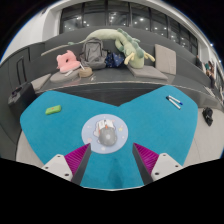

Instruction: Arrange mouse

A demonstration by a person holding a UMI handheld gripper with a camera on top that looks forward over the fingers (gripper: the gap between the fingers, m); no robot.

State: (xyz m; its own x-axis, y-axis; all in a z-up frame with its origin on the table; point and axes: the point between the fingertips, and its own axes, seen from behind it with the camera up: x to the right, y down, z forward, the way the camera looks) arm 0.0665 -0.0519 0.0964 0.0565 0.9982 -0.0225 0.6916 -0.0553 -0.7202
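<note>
A grey computer mouse lies on a pale round pad on the turquoise desk mat. It rests just ahead of my gripper, slightly left of the midline between the fingers. My gripper is open, its magenta pads spread wide, and nothing sits between the fingers. Only turquoise mat shows in the gap.
A small green eraser-like block lies on the mat to the left, and a pen to the right. At the back of the desk lie a pink plush, a grey bag and a green plush toy.
</note>
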